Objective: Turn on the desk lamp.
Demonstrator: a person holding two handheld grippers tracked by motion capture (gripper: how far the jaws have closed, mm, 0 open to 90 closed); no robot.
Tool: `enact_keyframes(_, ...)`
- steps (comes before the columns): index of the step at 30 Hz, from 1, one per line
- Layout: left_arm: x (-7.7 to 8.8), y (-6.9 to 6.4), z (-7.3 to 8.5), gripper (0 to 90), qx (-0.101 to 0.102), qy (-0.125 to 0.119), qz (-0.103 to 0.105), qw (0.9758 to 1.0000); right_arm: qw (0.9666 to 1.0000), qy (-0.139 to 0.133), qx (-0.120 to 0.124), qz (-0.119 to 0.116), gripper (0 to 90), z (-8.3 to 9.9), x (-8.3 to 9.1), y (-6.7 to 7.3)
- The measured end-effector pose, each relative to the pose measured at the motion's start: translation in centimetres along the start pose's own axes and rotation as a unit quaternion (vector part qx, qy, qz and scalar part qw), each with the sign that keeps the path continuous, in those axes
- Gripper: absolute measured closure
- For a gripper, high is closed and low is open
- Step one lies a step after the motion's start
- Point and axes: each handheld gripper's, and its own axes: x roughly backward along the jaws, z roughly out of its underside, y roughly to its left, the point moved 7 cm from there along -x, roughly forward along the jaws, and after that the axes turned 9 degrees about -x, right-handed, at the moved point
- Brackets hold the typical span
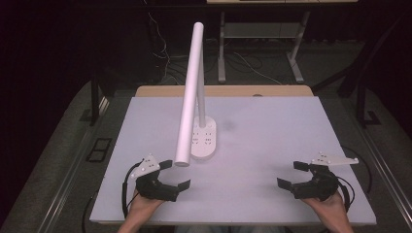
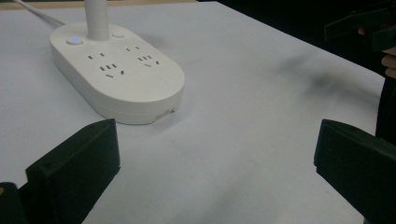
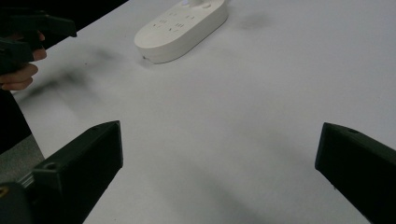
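Observation:
A white desk lamp stands mid-table: its oval base (image 1: 204,138) carries several sockets, and its long white tube head (image 1: 189,94) reaches forward over the table. In the left gripper view the base (image 2: 116,74) lies just ahead, with a small lit button on top. My left gripper (image 1: 176,174) rests at the front left, jaws wide open and empty, just below the tube's near end. At the front right, my right gripper (image 1: 293,174) is also open and empty. The base (image 3: 182,30) lies far ahead in the right gripper view.
The white tabletop (image 1: 272,141) has a wooden strip along its far edge. A white cable (image 2: 37,16) leaves the lamp base toward the back. Table legs and loose cables stand on the floor beyond. The other hand and its gripper (image 3: 28,37) show at the left.

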Motion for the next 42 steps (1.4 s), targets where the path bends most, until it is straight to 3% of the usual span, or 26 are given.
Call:
enact_keyframes(12,0.1,0.1,0.1,0.0,0.001,0.002,-0.002,1.0000,0.9997,0.022,0.008,-0.006,0.6,-0.6,-0.4,0.4)
enact_keyframes(24,0.1,0.1,0.1,0.0,0.001,0.003,-0.004,1.0000,0.9982,0.042,0.040,-0.018,0.6,-3.4,-0.9,1.2)
enact_keyframes(42,0.1,0.1,0.1,0.0,0.002,0.001,-0.005,1.0000,0.9969,0.061,0.044,-0.024,0.6,-5.9,-2.6,1.8)
